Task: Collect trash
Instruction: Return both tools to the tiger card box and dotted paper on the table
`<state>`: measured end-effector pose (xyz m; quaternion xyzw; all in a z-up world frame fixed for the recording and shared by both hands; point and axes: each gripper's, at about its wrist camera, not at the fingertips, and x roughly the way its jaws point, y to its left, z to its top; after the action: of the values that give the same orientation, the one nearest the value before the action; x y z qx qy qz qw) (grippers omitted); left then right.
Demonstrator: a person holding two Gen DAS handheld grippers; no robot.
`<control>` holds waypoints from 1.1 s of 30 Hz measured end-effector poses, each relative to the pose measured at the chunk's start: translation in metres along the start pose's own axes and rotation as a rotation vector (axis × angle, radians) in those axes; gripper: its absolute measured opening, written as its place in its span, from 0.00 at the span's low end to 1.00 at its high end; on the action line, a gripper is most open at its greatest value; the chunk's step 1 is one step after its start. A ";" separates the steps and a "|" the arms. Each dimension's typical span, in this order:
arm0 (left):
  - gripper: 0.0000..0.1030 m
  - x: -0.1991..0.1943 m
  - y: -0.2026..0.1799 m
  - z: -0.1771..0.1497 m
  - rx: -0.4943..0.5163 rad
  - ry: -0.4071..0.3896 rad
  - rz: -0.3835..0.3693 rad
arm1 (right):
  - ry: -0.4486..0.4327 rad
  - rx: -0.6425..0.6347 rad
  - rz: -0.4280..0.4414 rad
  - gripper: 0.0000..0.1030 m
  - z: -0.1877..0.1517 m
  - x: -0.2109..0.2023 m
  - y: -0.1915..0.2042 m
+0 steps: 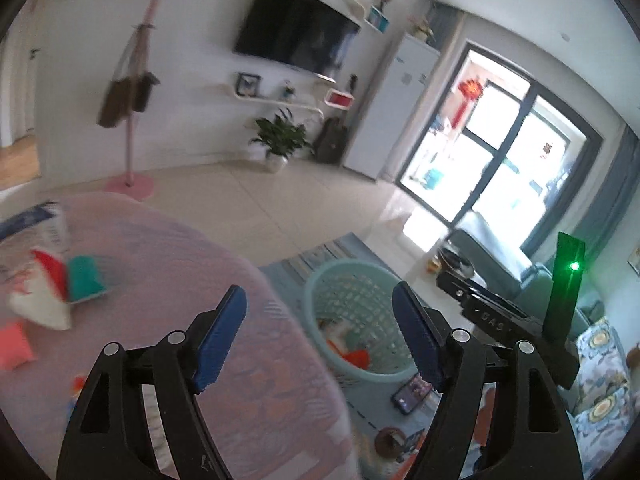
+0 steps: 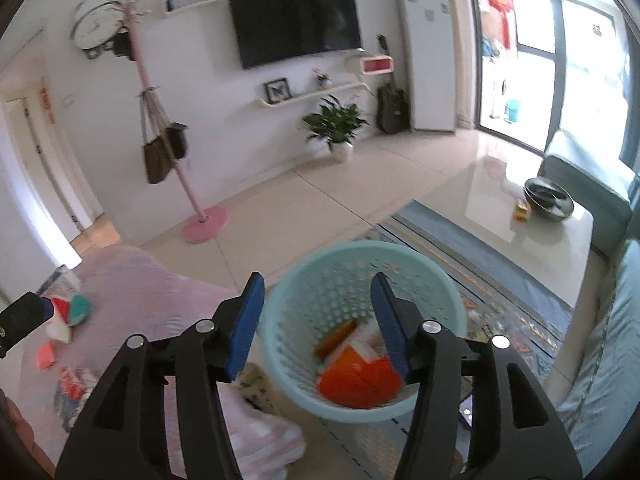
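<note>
Right tongs (image 2: 318, 320): spread wide, nothing between the blue pads (image 2: 248, 320), held above the basket (image 2: 436, 280). Left tongs (image 1: 320, 336): also spread, empty, poised over the worktop edge w/ the basket beyond; the right tool's black body w/ a green light showed at the right of the left view.

Basket (image 1: 320, 280): pale teal, perforated wall, stood on the blue patterned rug (image 2: 500, 272) just beside the worktop (image 2: 152, 280). Inside lay an orange wrapper (image 2: 360, 380) plus white and orange scraps, blurred.

Worktop (image 1: 180, 264): pink-striped cover. Trash left on it: a red/white/teal pack (image 1: 60, 284), a pink piece (image 1: 14, 344) near the left edge, and a blue-white bag (image 1: 48, 220) farther back; same pack (image 2: 70, 312) seen small in the right view.

Phone (image 1: 412, 394): lit screen, lay on the rug near the basket.

Background: TV (image 2: 296, 24) on the wall, plant (image 2: 336, 124) below it, pink coat stand (image 2: 168, 120) w/ brown bags, glass table (image 2: 520, 208) w/ a dark bowl.
</note>
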<state>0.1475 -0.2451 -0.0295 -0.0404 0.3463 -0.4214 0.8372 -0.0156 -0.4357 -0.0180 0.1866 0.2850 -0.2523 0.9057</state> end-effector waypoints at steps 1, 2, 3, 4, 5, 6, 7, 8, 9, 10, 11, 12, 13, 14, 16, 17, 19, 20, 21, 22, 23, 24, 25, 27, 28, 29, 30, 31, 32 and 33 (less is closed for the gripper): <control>0.72 -0.010 0.006 -0.002 -0.005 -0.012 0.014 | -0.004 -0.008 0.018 0.53 0.000 -0.004 0.007; 0.72 -0.019 0.011 -0.004 -0.011 -0.023 0.028 | -0.008 -0.018 0.040 0.53 -0.001 -0.009 0.017; 0.72 -0.029 0.018 -0.006 -0.017 -0.036 0.045 | -0.009 -0.025 0.054 0.53 -0.001 -0.011 0.024; 0.72 -0.039 0.024 -0.008 -0.025 -0.047 0.063 | -0.011 -0.034 0.071 0.53 -0.002 -0.013 0.032; 0.72 -0.050 0.033 -0.011 -0.036 -0.058 0.084 | -0.012 -0.044 0.087 0.53 -0.003 -0.016 0.040; 0.72 -0.057 0.040 -0.013 -0.044 -0.062 0.094 | -0.011 -0.058 0.104 0.53 -0.004 -0.018 0.049; 0.73 -0.064 0.047 -0.017 -0.049 -0.065 0.105 | -0.011 -0.074 0.120 0.53 -0.006 -0.020 0.059; 0.73 -0.070 0.053 -0.019 -0.052 -0.066 0.122 | -0.012 -0.085 0.133 0.53 -0.007 -0.022 0.066; 0.73 -0.076 0.060 -0.022 -0.053 -0.066 0.147 | -0.015 -0.104 0.154 0.53 -0.010 -0.025 0.077; 0.73 -0.081 0.066 -0.025 -0.056 -0.064 0.174 | -0.016 -0.114 0.167 0.53 -0.013 -0.027 0.084; 0.73 -0.086 0.072 -0.029 -0.058 -0.060 0.197 | -0.018 -0.125 0.181 0.53 -0.016 -0.029 0.091; 0.73 -0.090 0.078 -0.032 -0.062 -0.055 0.211 | -0.017 -0.139 0.200 0.53 -0.020 -0.031 0.100; 0.73 -0.092 0.083 -0.037 -0.067 -0.044 0.222 | -0.015 -0.150 0.214 0.53 -0.024 -0.032 0.109; 0.73 -0.096 0.090 -0.040 -0.071 -0.036 0.227 | -0.010 -0.162 0.234 0.53 -0.029 -0.033 0.118; 0.75 -0.096 0.098 -0.051 -0.084 -0.004 0.238 | 0.005 -0.181 0.268 0.53 -0.038 -0.035 0.136; 0.76 -0.096 0.102 -0.053 -0.087 0.007 0.241 | 0.018 -0.193 0.286 0.53 -0.044 -0.035 0.144; 0.77 -0.090 0.110 -0.063 -0.088 0.053 0.253 | 0.032 -0.219 0.306 0.53 -0.053 -0.034 0.157; 0.77 -0.085 0.112 -0.067 -0.086 0.076 0.264 | 0.037 -0.231 0.309 0.53 -0.057 -0.033 0.161; 0.77 -0.082 0.113 -0.070 -0.083 0.090 0.278 | 0.048 -0.261 0.298 0.53 -0.065 -0.032 0.169; 0.77 -0.078 0.114 -0.075 -0.076 0.109 0.299 | 0.050 -0.276 0.283 0.53 -0.069 -0.031 0.171; 0.77 -0.076 0.114 -0.080 -0.070 0.120 0.311 | 0.055 -0.290 0.279 0.52 -0.074 -0.031 0.175; 0.77 -0.072 0.117 -0.085 -0.066 0.134 0.322 | 0.068 -0.301 0.291 0.50 -0.079 -0.029 0.179; 0.77 -0.069 0.118 -0.087 -0.065 0.147 0.326 | 0.080 -0.310 0.296 0.46 -0.083 -0.028 0.181; 0.77 -0.062 0.121 -0.093 -0.057 0.177 0.330 | 0.108 -0.325 0.303 0.41 -0.091 -0.024 0.186; 0.77 -0.057 0.122 -0.095 -0.052 0.197 0.336 | 0.125 -0.327 0.313 0.40 -0.096 -0.021 0.186; 0.77 -0.054 0.123 -0.096 -0.052 0.209 0.342 | 0.140 -0.326 0.322 0.40 -0.098 -0.019 0.187; 0.77 -0.049 0.129 -0.096 -0.064 0.226 0.352 | 0.152 -0.326 0.329 0.40 -0.101 -0.017 0.188; 0.76 -0.047 0.131 -0.098 -0.080 0.235 0.348 | 0.158 -0.328 0.329 0.40 -0.103 -0.016 0.189; 0.75 -0.045 0.135 -0.099 -0.101 0.243 0.326 | 0.166 -0.333 0.328 0.40 -0.106 -0.015 0.191; 0.75 -0.045 0.138 -0.100 -0.115 0.244 0.306 | 0.173 -0.336 0.331 0.40 -0.108 -0.014 0.192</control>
<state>0.1615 -0.1018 -0.1300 0.0161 0.4710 -0.2707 0.8394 0.0372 -0.2246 -0.0550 0.0985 0.3648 -0.0326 0.9253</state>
